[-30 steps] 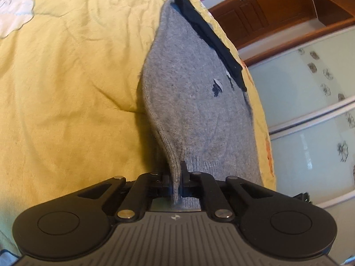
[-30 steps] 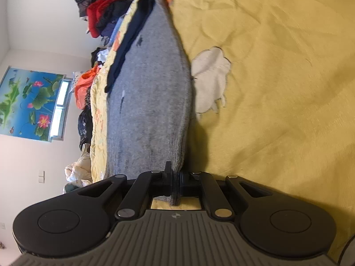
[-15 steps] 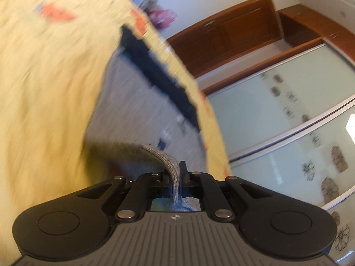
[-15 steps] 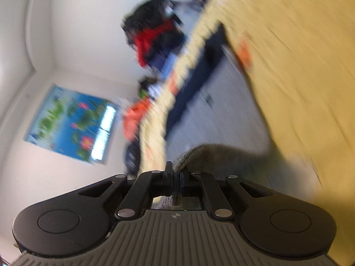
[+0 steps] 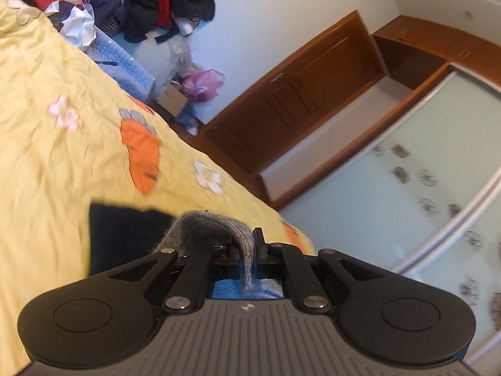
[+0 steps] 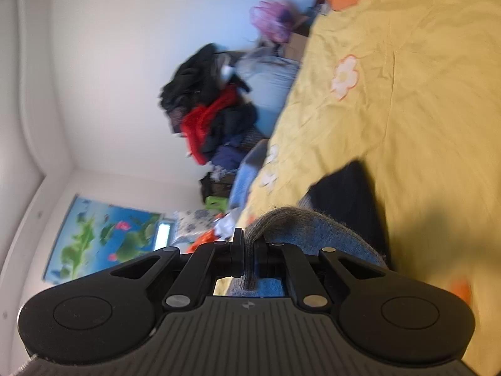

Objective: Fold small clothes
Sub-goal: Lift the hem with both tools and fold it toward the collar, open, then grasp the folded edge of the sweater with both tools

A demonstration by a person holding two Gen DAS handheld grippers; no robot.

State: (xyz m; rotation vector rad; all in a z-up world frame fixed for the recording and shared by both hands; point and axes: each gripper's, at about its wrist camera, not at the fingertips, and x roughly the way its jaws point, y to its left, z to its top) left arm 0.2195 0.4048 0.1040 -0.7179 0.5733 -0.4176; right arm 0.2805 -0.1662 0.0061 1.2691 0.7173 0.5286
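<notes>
Two grippers each pinch an edge of the same grey knit garment (image 5: 216, 228), which arches up out of the jaws and drapes back over the tool. The left gripper (image 5: 249, 250) has its jaws closed on a ribbed grey hem, with the fabric curling off to the left above the black linkage. The right gripper (image 6: 249, 250) clamps a matching ribbed edge (image 6: 281, 219), the cloth falling away to the right. Just beyond the grey knit, a black band of the garment (image 5: 122, 235) lies on the yellow bedsheet (image 5: 62, 163) printed with orange carrots and white flowers. At the far end of the bed sits a heap of dark and red clothes (image 6: 213, 116). Wooden cabinets (image 5: 307, 94) and frosted sliding doors (image 5: 407, 203) fill the left view's background; a lotus poster (image 6: 103, 238) hangs on the wall in the right view.
</notes>
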